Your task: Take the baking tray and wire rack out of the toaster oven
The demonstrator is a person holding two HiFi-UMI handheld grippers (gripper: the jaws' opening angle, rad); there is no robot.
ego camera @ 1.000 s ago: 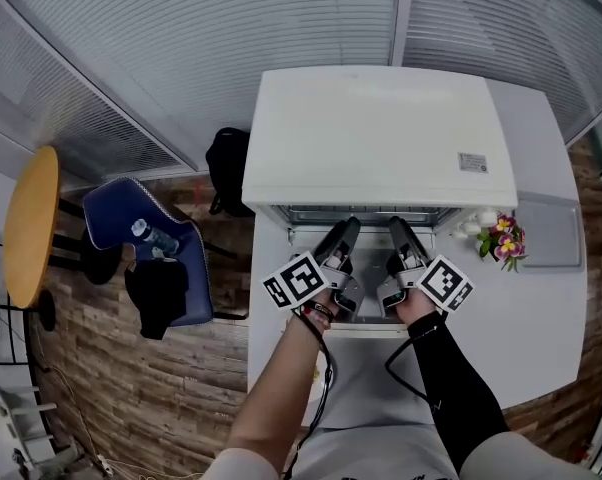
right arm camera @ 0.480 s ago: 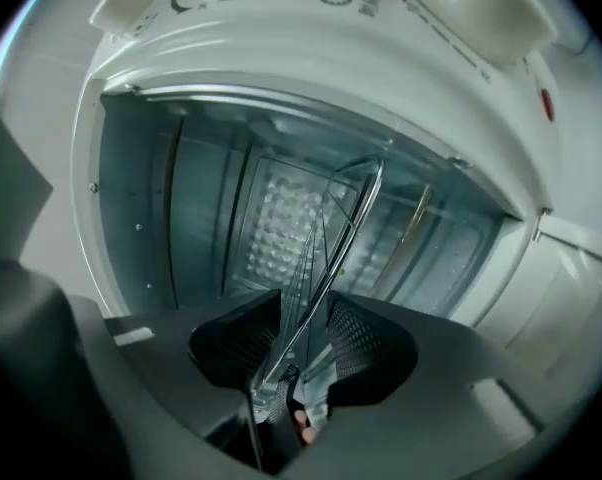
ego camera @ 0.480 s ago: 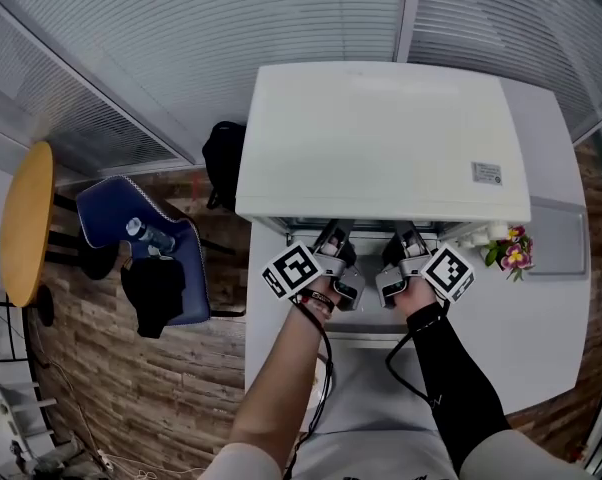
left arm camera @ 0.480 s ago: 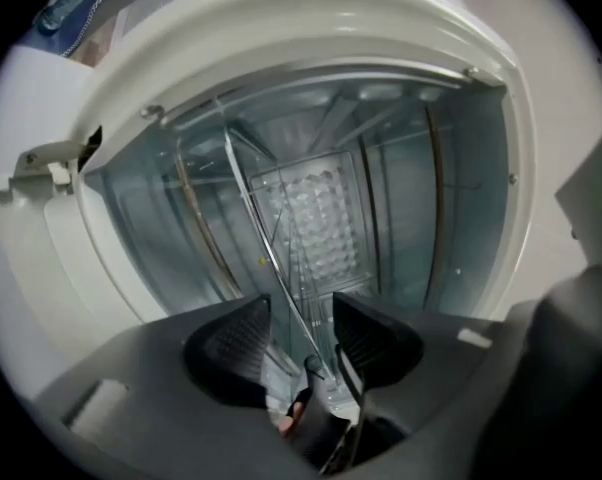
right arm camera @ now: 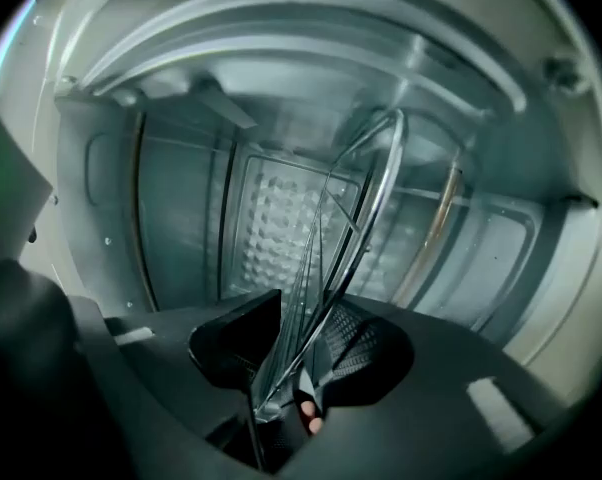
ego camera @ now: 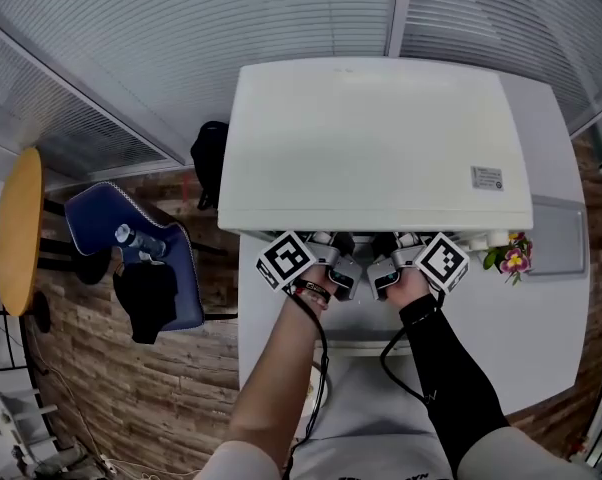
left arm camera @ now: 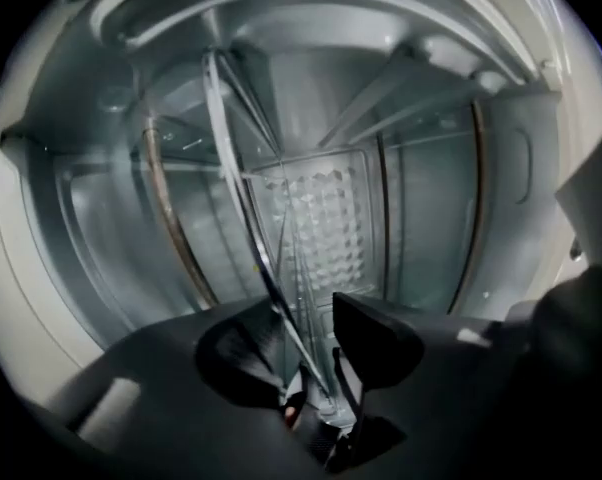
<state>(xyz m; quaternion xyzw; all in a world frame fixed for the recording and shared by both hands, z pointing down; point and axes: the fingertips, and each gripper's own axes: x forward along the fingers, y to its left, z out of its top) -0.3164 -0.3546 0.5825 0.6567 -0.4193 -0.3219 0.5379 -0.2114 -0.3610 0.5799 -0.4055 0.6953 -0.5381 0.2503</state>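
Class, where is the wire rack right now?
The wire rack is inside the toaster oven; in both gripper views its front wire runs between the jaws of the left hand-held gripper and right hand-held gripper.

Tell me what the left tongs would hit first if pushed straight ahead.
Likely the wire rack: its wire runs between the open left tongs, so it would bottom out there. Beyond lies the oven's dimpled back wall, depth unclear.

Black right sleeve [ego camera: 453,388], square-marker cubes [ego camera: 284,259], black cables [ego camera: 322,353]
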